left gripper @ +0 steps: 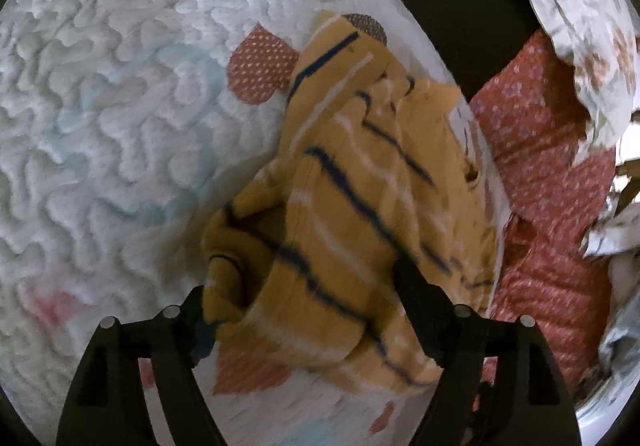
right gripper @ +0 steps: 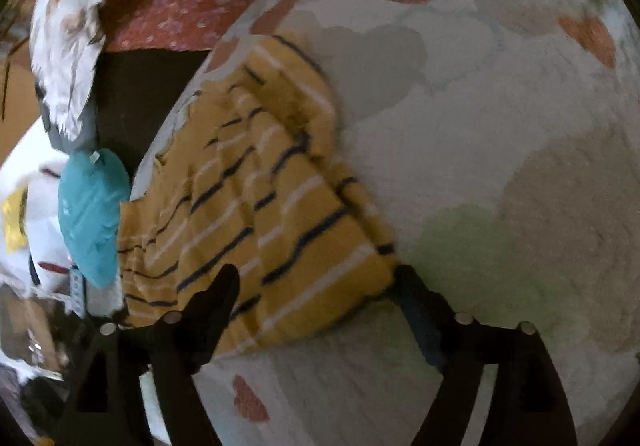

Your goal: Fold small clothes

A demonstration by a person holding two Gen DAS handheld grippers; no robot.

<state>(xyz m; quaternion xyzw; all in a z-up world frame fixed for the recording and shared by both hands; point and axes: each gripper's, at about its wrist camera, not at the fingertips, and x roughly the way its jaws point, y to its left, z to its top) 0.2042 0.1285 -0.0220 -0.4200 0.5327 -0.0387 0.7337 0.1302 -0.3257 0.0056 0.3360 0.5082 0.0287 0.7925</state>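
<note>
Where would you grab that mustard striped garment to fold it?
Probably by the near hem corners of the striped garment, coming from above at the near side. It lies rumpled near the edge of the white quilt, and both the left gripper and right gripper hover there with jaws open astride the cloth.

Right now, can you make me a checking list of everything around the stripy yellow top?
Surface: white quilted bedspread with heart patches, bumpy and mostly bare.
Job's things: mustard-yellow knit top with navy and white stripes, rumpled near the bedspread's edge.
Clutter: teal cloth bundle; red dotted fabric; white floral fabric.
Grippers: left gripper fingers spread wide around the top's near end, not pinching; right gripper fingers wide apart at the top's near corner.
Cables: nothing seen.
Surroundings: dark gap beside the bed; the rest is blurred.
</note>
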